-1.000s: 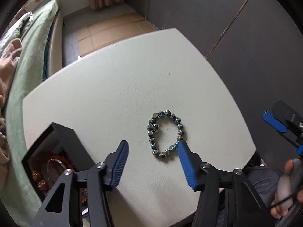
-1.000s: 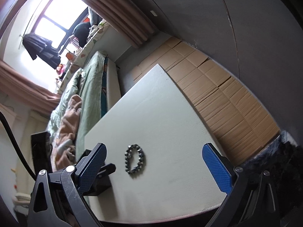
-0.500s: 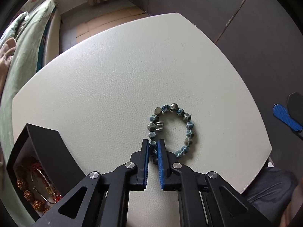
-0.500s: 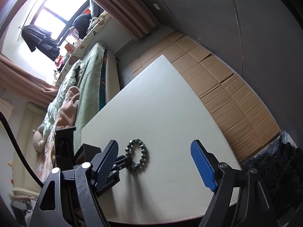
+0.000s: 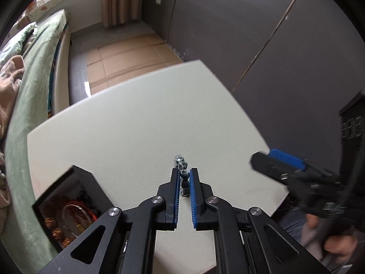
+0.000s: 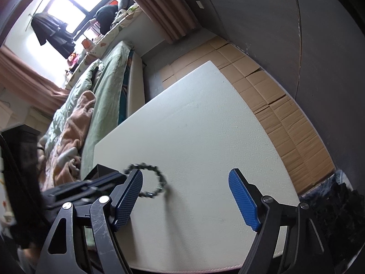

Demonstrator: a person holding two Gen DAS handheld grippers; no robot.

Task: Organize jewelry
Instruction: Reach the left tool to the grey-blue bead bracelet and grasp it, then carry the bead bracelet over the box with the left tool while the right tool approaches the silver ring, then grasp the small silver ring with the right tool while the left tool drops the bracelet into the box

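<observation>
My left gripper (image 5: 184, 178) is shut on the blue and silver beaded bracelet (image 5: 183, 175) and holds it lifted above the white table (image 5: 127, 127). The bracelet hangs edge-on between the blue pads. In the right wrist view the bracelet (image 6: 157, 182) hangs as a loop from the left gripper (image 6: 127, 174), just above the table (image 6: 205, 137). The black jewelry box (image 5: 66, 207) stands open at the table's left, with orange beads and a bangle inside. My right gripper (image 6: 186, 194) is open and empty over the table's near right part; it also shows in the left wrist view (image 5: 280, 164).
A bed with green bedding (image 5: 29, 73) runs along the table's left side. A dark wall (image 5: 251, 22) stands behind and to the right. Cardboard covers the floor (image 6: 285, 118) past the table's far edge.
My left gripper closed on the bracelet and lifted it off the table. My right gripper has moved in closer to the left one.
</observation>
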